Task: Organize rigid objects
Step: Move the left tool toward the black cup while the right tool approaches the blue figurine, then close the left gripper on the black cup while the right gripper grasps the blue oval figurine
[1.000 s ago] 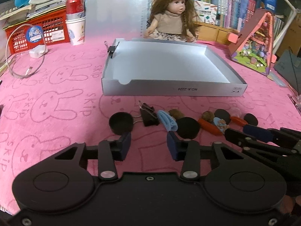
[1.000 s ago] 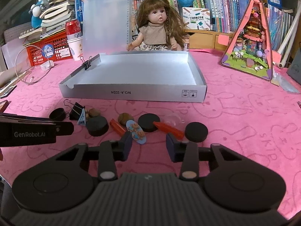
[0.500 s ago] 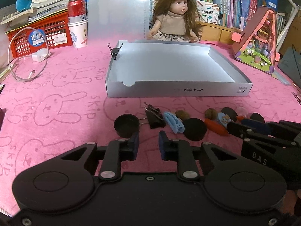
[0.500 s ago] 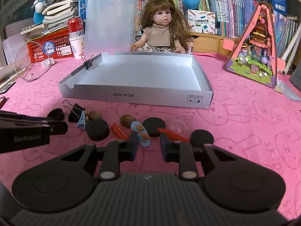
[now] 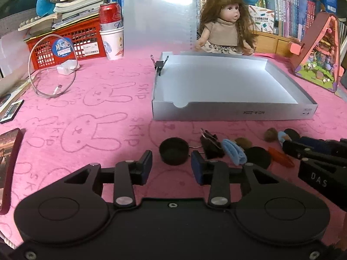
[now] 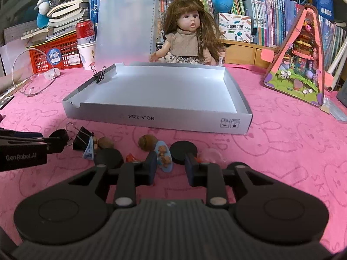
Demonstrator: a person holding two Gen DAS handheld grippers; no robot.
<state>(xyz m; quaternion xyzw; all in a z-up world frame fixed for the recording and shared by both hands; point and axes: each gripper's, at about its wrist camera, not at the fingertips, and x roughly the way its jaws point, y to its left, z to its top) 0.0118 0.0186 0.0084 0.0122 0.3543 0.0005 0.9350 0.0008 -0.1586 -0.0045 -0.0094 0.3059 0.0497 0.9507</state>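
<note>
A row of small objects lies on the pink cloth in front of an empty grey tray (image 5: 234, 114) (image 6: 156, 120). My left gripper (image 5: 171, 165) is open, its fingers straddling a black bottle cap (image 5: 173, 153). Right of the cap lie a black binder clip (image 5: 211, 146), a blue hair clip (image 5: 234, 153), a black disc (image 5: 258, 157) and an orange piece (image 5: 280, 155). My right gripper (image 6: 170, 166) is open over a blue bear-print piece (image 6: 163, 157), beside a black disc (image 6: 183, 155) and a walnut (image 6: 147, 142).
A doll (image 6: 188, 41) sits behind the tray, with a clipboard (image 6: 125, 26) upright beside it. A red basket (image 5: 65, 43), a can on a cup (image 5: 110, 28) and a cable (image 5: 49, 73) are at the back left. A pink toy house (image 6: 299, 58) stands at the right.
Both grippers narrowed, then opened wider again. The left gripper moved left and forward onto the black cap. The right gripper moved forward onto the blue bear-print piece.
</note>
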